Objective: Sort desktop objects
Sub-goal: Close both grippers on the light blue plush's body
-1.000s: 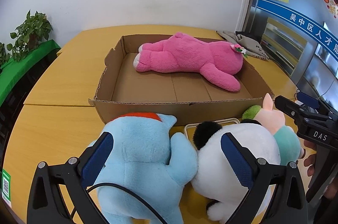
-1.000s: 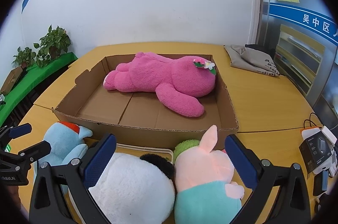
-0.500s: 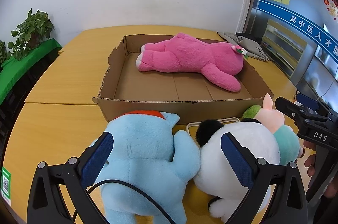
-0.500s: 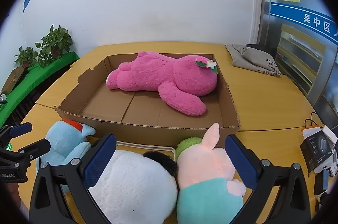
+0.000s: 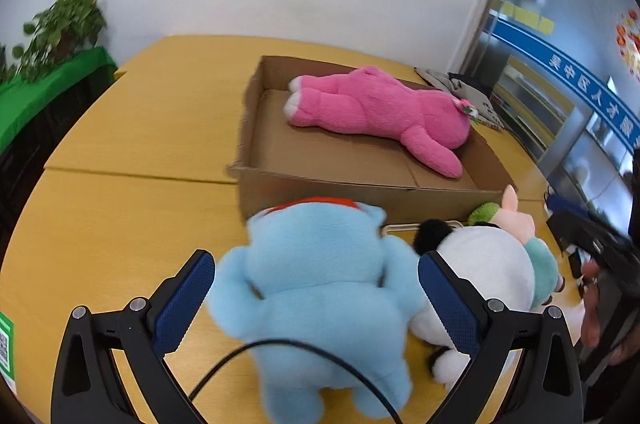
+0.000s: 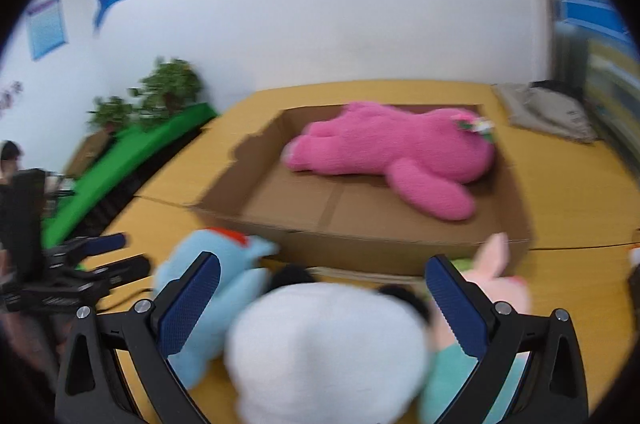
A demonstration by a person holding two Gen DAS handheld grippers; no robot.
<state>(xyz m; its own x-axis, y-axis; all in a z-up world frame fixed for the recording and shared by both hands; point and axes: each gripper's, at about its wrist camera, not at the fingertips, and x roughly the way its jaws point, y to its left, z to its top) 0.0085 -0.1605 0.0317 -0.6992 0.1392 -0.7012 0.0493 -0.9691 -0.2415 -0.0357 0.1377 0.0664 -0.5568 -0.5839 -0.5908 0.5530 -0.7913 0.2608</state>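
Observation:
A shallow cardboard box [image 5: 360, 188] [image 6: 360, 244] on the yellow table holds a pink plush [image 5: 376, 108] [image 6: 400, 148] lying on its side. In front of the box lie a light blue plush [image 5: 320, 284] [image 6: 224, 272], a white panda plush [image 5: 480, 264] [image 6: 328, 348] and a pink-eared plush in teal [image 5: 524, 240] [image 6: 496, 264]. My left gripper [image 5: 316, 300] is open, its fingers either side of the blue plush. My right gripper [image 6: 324, 300] is open, its fingers either side of the panda plush.
A grey cloth bag [image 6: 548, 112] lies on the table at the far right. Potted plants [image 5: 60, 28] on a green-covered shelf [image 6: 132, 160] stand to the left. The yellow table [image 5: 132, 152] extends left of the box. A dark box [image 5: 576, 236] is at the right edge.
Both grippers have swung to the left. The blue plush now sits centred between my left fingers, and the panda, instead of the pink-eared plush, sits between my right fingers. Both stay open.

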